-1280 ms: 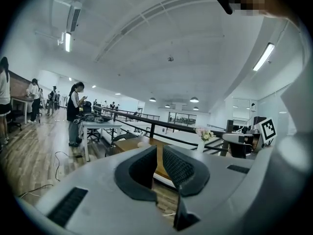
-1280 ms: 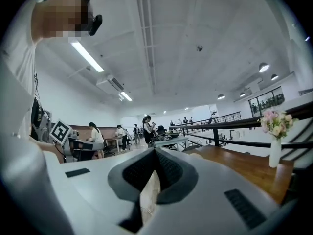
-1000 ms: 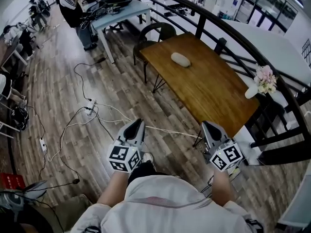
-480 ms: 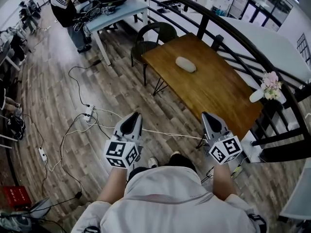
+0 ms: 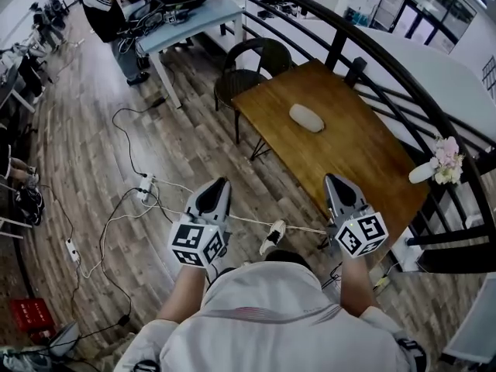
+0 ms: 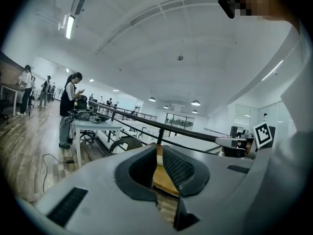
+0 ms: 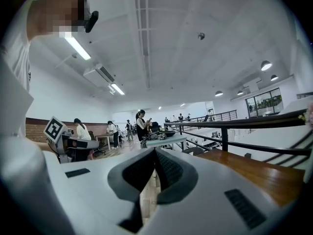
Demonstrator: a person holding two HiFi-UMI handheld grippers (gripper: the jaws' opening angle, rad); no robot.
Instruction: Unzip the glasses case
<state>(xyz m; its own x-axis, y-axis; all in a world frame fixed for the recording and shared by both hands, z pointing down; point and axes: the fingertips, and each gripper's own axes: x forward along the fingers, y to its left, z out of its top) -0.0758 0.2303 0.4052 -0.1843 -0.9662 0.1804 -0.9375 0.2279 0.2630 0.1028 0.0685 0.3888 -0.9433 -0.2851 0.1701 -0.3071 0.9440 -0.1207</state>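
Note:
The glasses case, a pale oval pouch, lies by itself on the wooden table ahead of me in the head view. My left gripper hangs over the floor, well short of the table, shut and empty. My right gripper is level with it near the table's near corner, also shut with nothing in it. In the left gripper view the jaws meet, with a strip of the table showing past them. In the right gripper view the jaws are likewise together, and the table runs along the right.
A black chair stands at the table's far left corner. A black railing curves behind the table, with a vase of flowers at its right end. Cables and a power strip lie on the floor. A person stands by a light table.
The table and case have drawn nearer and shifted right and down in the head view. A shoe now shows stepping forward between the grippers. Both grippers stay shut.

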